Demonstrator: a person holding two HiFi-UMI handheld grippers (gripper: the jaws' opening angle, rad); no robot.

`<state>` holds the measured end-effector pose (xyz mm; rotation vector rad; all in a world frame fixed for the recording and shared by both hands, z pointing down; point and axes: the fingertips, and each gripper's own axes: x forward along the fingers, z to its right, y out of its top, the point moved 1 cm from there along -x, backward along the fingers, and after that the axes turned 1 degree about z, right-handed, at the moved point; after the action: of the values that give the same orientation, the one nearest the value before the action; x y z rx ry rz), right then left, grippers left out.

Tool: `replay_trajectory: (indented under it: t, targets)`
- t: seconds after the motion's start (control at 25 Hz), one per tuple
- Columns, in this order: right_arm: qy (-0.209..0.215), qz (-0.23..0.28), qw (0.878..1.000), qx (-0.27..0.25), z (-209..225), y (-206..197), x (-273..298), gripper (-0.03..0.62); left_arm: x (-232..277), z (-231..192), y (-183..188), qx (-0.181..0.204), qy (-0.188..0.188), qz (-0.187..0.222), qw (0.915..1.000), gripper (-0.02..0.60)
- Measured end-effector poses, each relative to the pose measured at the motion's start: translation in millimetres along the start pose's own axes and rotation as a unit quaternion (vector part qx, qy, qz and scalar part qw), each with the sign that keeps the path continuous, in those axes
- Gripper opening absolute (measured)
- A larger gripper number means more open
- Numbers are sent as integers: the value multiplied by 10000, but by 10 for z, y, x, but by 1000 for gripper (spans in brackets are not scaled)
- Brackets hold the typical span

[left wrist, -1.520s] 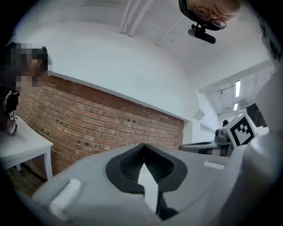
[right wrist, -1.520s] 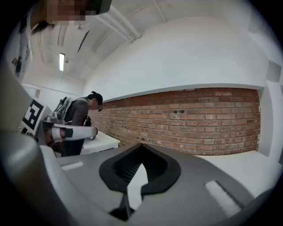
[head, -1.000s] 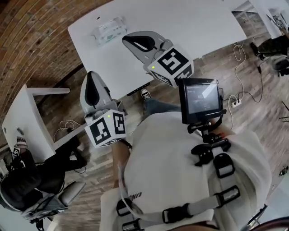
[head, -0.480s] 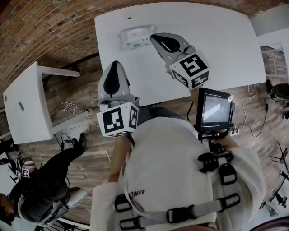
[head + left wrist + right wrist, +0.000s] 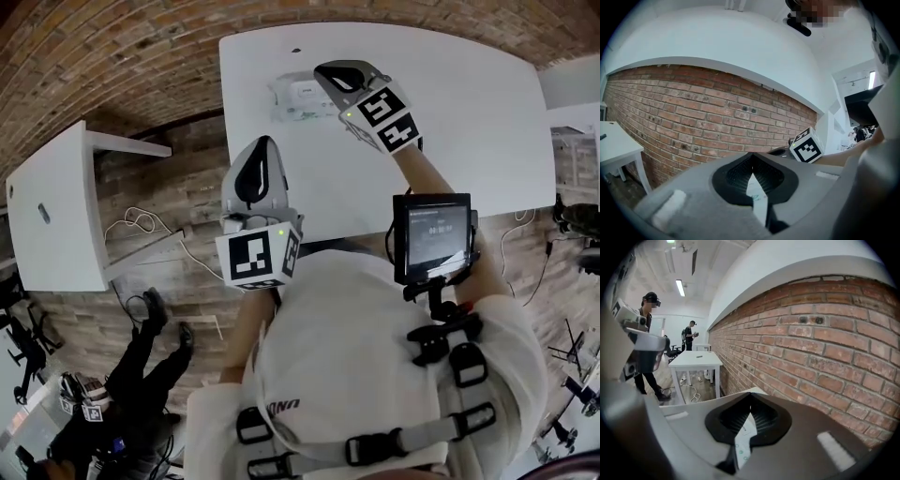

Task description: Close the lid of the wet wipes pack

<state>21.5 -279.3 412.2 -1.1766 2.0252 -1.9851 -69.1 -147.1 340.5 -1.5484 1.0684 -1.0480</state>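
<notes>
The wet wipes pack [image 5: 298, 97] lies on the white table [image 5: 469, 112] near its far left corner; its white lid faces up, and I cannot tell whether it is closed. My right gripper [image 5: 323, 71] hovers right beside the pack's right end, jaws shut with nothing in them. My left gripper [image 5: 264, 142] is over the table's left front edge, short of the pack, also shut and empty. A strip of the pack [image 5: 757, 197] shows under the left gripper [image 5: 750, 162], and the pack [image 5: 742, 439] shows again beneath the right gripper [image 5: 751, 404].
A brick wall [image 5: 131, 47] runs behind the table. A second white table [image 5: 56, 206] stands to the left, with cables [image 5: 141, 225] on the wooden floor. A person [image 5: 131, 394] is at lower left. A small screen [image 5: 431, 230] hangs on my chest.
Both grippers have moved forward over the table toward the pack. The right gripper now reaches the pack's right end; the left one has come over the table edge.
</notes>
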Motion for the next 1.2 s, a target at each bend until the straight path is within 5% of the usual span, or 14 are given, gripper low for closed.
replay_trajectory:
  t: [0.28,0.6,1.2]
  targets:
    - [201,-1021,9894,-1016,-69,-336,518,6,7,-212,-124,-93,41,-122,9999,3]
    - [191,-1604,9708,-1776,-68,-586,597,6,-16,-184,-133,-109,63,-160,9998,3]
    - [293,-1871,9674,-1683,-229,-941,537,6,-37,-195,-175,-188,82,-238,9995,3]
